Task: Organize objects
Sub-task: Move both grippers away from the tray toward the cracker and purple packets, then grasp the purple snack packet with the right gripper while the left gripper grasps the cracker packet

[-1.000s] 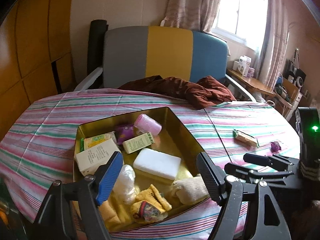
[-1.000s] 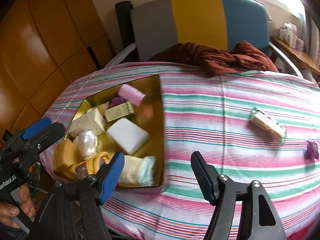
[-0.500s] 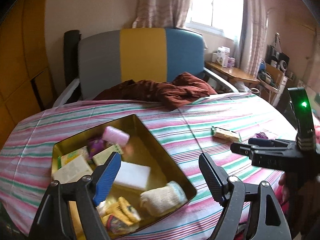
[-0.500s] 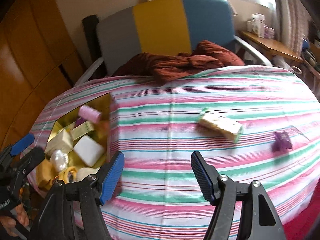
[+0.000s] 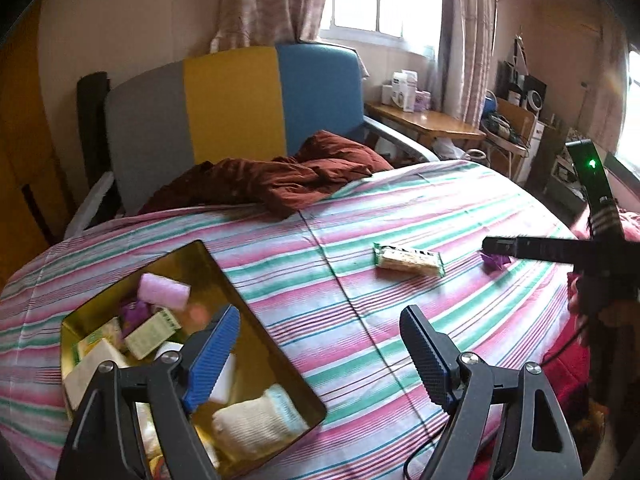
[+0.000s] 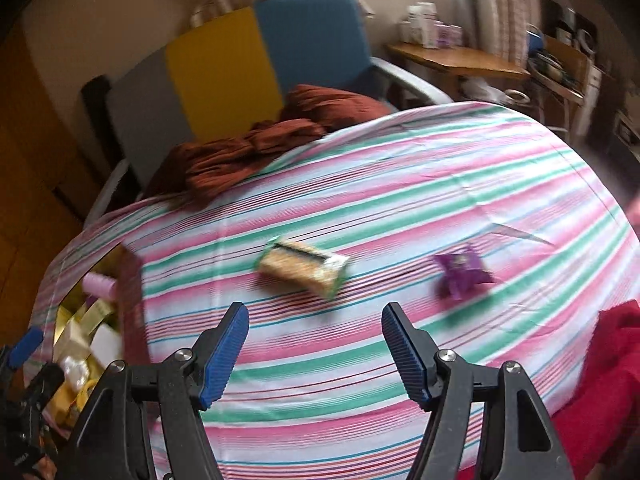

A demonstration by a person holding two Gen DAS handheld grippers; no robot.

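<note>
A gold tin (image 5: 256,322) (image 6: 128,280) sits at the left of the striped table and holds several small items: a pink roll (image 5: 164,294), boxes and a sock (image 5: 256,420). A green-edged packet (image 5: 408,260) (image 6: 304,268) and a purple wrapper (image 5: 496,260) (image 6: 460,270) lie on the cloth to the right. My left gripper (image 5: 324,356) is open and empty, above the tin's right edge. My right gripper (image 6: 316,352) is open and empty, short of the packet; it also shows from the side in the left wrist view (image 5: 560,250).
A dark red cloth (image 5: 280,180) lies at the table's far edge against a grey, yellow and blue chair (image 5: 232,104). A wooden side table (image 5: 424,124) with boxes stands at the back right. Red fabric (image 6: 600,380) lies at the near right.
Both grippers have swung right, away from the tin. The packet and purple wrapper are now nearer the middle of the right wrist view. Both stay open.
</note>
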